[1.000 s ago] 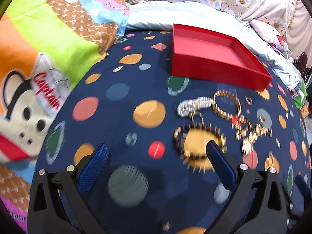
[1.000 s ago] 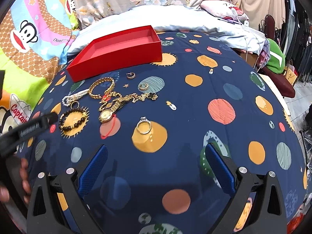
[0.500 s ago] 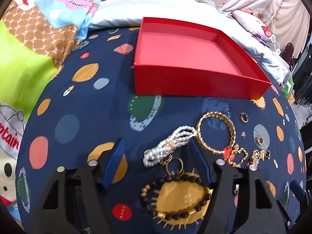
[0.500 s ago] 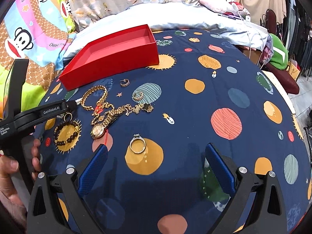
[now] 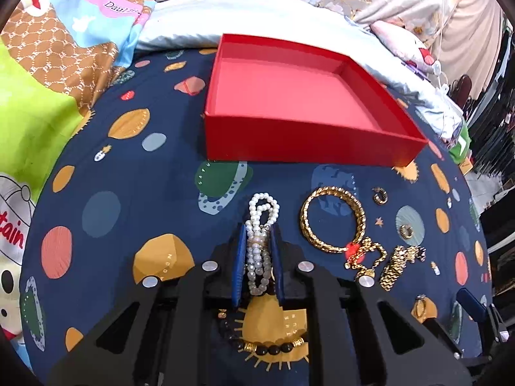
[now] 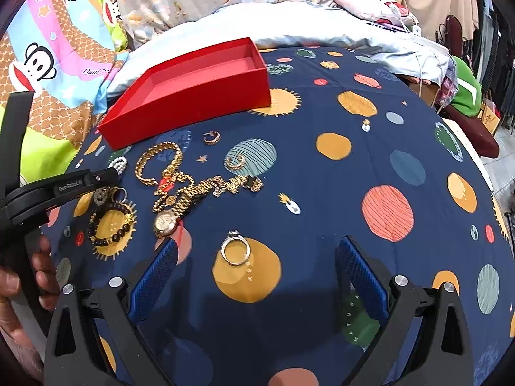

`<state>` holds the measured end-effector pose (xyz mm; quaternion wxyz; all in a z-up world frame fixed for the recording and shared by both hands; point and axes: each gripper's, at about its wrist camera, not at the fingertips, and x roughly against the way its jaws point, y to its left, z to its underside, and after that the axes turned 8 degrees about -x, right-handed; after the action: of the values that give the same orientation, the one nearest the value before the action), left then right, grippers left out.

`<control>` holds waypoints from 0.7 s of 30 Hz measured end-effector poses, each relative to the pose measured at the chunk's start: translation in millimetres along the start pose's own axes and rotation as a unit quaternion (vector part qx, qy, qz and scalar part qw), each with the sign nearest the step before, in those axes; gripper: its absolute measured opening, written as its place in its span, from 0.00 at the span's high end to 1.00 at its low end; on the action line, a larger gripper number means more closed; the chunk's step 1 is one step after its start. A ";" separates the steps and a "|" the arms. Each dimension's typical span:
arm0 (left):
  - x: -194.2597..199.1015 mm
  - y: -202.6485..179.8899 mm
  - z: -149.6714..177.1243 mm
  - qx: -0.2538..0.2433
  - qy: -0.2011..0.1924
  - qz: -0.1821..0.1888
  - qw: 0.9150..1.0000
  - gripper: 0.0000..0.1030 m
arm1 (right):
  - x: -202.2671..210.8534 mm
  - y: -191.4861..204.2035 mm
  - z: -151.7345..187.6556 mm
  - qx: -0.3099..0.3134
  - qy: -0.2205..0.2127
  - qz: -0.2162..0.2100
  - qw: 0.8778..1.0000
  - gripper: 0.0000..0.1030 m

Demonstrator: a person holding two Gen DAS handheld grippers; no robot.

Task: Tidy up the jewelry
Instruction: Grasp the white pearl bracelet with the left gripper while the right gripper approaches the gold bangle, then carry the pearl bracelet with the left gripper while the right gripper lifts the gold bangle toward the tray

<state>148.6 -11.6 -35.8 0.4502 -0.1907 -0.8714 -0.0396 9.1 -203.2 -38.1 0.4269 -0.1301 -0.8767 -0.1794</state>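
My left gripper [image 5: 258, 231] is shut on a white pearl bracelet [image 5: 260, 225] on the navy planet-print cloth; its far loop sticks out past the fingertips. The left gripper also shows in the right wrist view [image 6: 106, 173] with the pearls [image 6: 118, 162] at its tip. An empty red box [image 5: 299, 109] stands just beyond. A gold chain bracelet [image 5: 333, 220], a gold watch [image 6: 165, 222], a black bead bracelet [image 6: 111, 223] and a silver ring [image 6: 236, 250] lie on the cloth. My right gripper [image 6: 254, 257] is open, with the ring between its fingers.
Small gold earrings [image 6: 212, 137] and a gold ring [image 6: 235, 160] lie near the box [image 6: 190, 90]. A cartoon-print blanket [image 5: 48, 74] lies at the left, pillows [image 6: 370, 9] at the back. The bed edge drops off at the right [image 6: 466, 135].
My left gripper moved forward over the pearl bracelet and shut on it. My right gripper moved forward, so the silver ring now lies between its open fingers.
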 end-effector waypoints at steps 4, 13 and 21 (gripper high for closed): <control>21.7 7.9 -2.8 0.014 -0.026 0.002 1.000 0.86 | -0.4 15.0 -8.1 0.019 -0.004 -0.018 1.000 0.05; 62.0 38.9 2.9 0.039 -0.051 -0.016 0.998 0.86 | -31.7 68.6 -40.0 0.074 0.008 -0.068 0.995 0.05; 62.7 52.3 18.4 0.044 -0.041 -0.030 0.998 0.86 | -70.6 98.9 -53.5 0.088 0.041 -0.074 0.993 0.15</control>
<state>120.9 59.7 -1.9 0.4207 -0.1463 -0.8953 -0.0071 126.9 -142.1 -43.6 0.4575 -0.0190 -0.8783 -0.1380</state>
